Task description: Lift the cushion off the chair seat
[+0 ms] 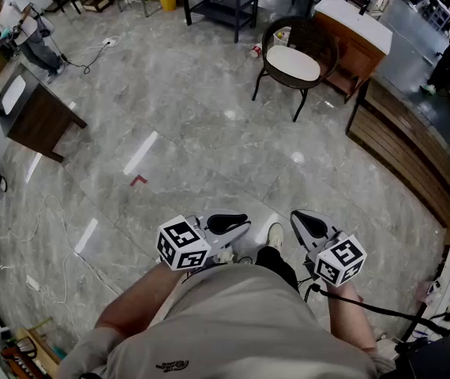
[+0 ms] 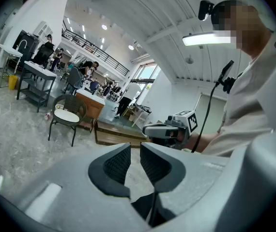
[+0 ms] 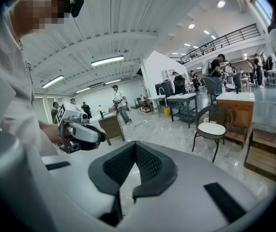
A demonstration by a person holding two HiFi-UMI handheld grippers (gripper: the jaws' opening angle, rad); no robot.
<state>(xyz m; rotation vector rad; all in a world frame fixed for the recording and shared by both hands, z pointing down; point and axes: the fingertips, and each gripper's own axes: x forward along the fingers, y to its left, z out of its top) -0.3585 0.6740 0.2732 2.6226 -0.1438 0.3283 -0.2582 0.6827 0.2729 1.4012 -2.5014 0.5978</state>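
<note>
Left gripper (image 2: 135,149) and right gripper (image 3: 135,146) hang empty, jaws nearly closed, and far ahead of their fingertips (image 3: 118,166) we judge the white cushion (image 1: 292,63) soft, light, pinchable at its edge.

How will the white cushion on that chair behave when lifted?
The cushion looks thin and flat, so probably light and floppy, sagging if gripped at one edge. No ties show, so it likely lifts free of the chair, whose thin legs might let it shift.
</note>
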